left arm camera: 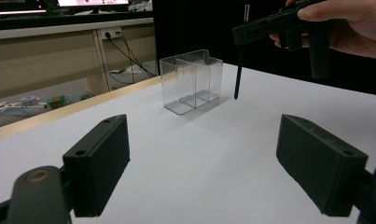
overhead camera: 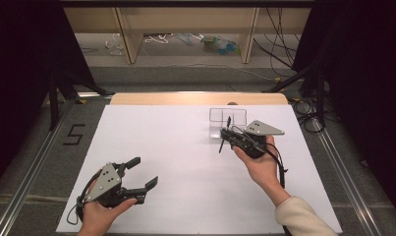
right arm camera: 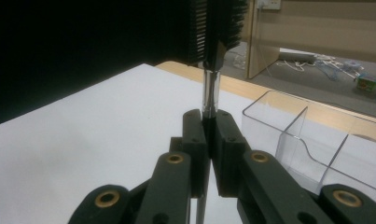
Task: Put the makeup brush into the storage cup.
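We hold a two-jaw claw in each hand over a white-covered bench (overhead camera: pixel 185 162). Our right claw (overhead camera: pixel 225 133) is pinching a slim black brush (overhead camera: pixel 222 143) by its handle, jaws pressed tight around it. In the right gripper view the silver neck of the brush rises straight up from between the jaws to a dark bristled head (right arm camera: pixel 218 23) at the top of the picture. In the left gripper view the thin handle hangs down below the right claw (left arm camera: pixel 245 33), its tip poised just above the bench surface.

Just beside the brush stands a clear plastic organiser (overhead camera: pixel 227 123), an open-topped box split into compartments by see-through dividers. It sits toward the far edge of the bench, right of centre. All its compartments look empty. The brush is outside it, near its front wall.

Our left claw (overhead camera: pixel 142 172) rests low at the near left of the bench, well apart from the box. Its jaws are spread wide with nothing between them.

We judge that the brush is headed for one of the compartments. The risks from here are plain. The box is light and nothing steadies it, so a handle tip catching the rim or a divider could push or tip it. The clear walls are hard to see, which makes misjudging the opening easy. The handle is thin and smooth, so it could also swivel or slip in the grip.
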`<state>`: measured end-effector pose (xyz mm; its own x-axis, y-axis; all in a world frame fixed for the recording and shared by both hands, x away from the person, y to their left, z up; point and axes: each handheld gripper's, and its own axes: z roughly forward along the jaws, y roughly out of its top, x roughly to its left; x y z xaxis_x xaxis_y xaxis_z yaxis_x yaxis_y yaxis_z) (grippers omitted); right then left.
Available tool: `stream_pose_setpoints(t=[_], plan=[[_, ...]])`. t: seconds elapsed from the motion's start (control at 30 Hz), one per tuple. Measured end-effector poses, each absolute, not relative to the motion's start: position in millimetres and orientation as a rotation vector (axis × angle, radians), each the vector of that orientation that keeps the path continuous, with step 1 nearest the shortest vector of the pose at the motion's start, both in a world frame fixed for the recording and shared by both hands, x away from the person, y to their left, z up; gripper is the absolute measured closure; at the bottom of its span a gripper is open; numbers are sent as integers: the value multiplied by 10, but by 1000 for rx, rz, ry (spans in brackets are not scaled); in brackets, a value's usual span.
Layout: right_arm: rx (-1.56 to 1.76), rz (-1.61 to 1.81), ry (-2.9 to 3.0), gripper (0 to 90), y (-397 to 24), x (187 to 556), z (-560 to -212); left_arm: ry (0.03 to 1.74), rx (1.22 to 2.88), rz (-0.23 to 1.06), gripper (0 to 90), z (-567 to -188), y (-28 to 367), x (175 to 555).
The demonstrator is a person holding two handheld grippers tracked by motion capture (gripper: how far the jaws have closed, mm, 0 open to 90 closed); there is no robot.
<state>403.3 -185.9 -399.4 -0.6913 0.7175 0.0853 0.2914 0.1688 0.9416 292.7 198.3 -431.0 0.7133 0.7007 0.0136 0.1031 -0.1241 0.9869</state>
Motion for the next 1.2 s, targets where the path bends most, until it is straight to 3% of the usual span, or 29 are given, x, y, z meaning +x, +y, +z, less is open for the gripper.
stream_pose_setpoints(t=[1.2], plan=[[946, 1525, 2036, 854, -1856, 4124, -3968, 650, 1649, 589, 172, -4313, 1988, 2939]])
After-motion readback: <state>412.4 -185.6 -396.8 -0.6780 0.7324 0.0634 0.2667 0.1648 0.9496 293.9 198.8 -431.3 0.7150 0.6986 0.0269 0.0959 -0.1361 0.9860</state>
